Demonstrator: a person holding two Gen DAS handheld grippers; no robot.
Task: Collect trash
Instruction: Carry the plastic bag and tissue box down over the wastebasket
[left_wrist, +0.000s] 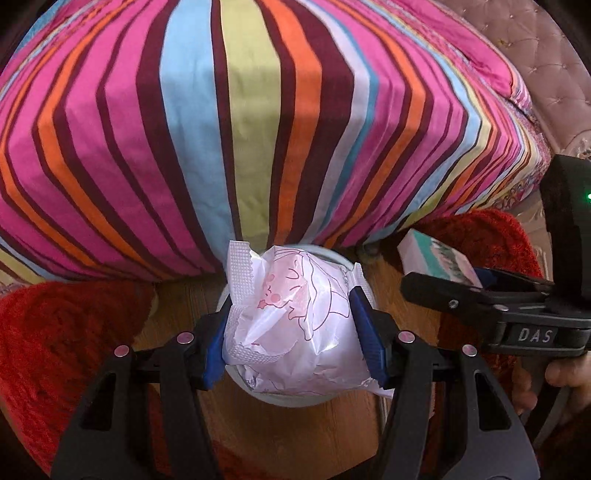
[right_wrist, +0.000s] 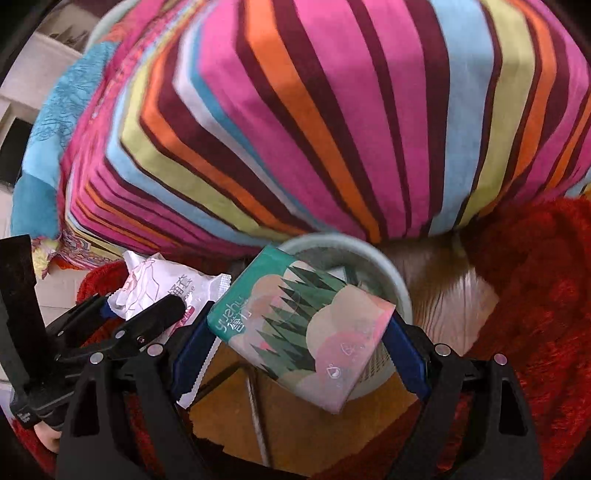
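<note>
A: Left tongs (left_wrist: 291, 328)? 
B: Pinching a white wrapper (left_wrist: 291, 325) above the bin (left_wrist: 345, 263).
A: Right tongs (right_wrist: 299, 350)? 
B: Pinching a tissue pack (right_wrist: 299, 332) over the bin (right_wrist: 388, 258), beside the bed (right_wrist: 332, 110).

The left wrist view looks forward and down along the left claw (left_wrist: 291, 332), close over the pale bin (left_wrist: 343, 260) on the wooden floor (left_wrist: 295, 435), with the striped bedspread (left_wrist: 258, 129) filling twelve o'clock. The right wrist view faces likewise from further right, over the right claw (right_wrist: 299, 350). Both views share the bin, the bedspread and the red rug (left_wrist: 55, 350); each shows the other claw at its edge.
</note>
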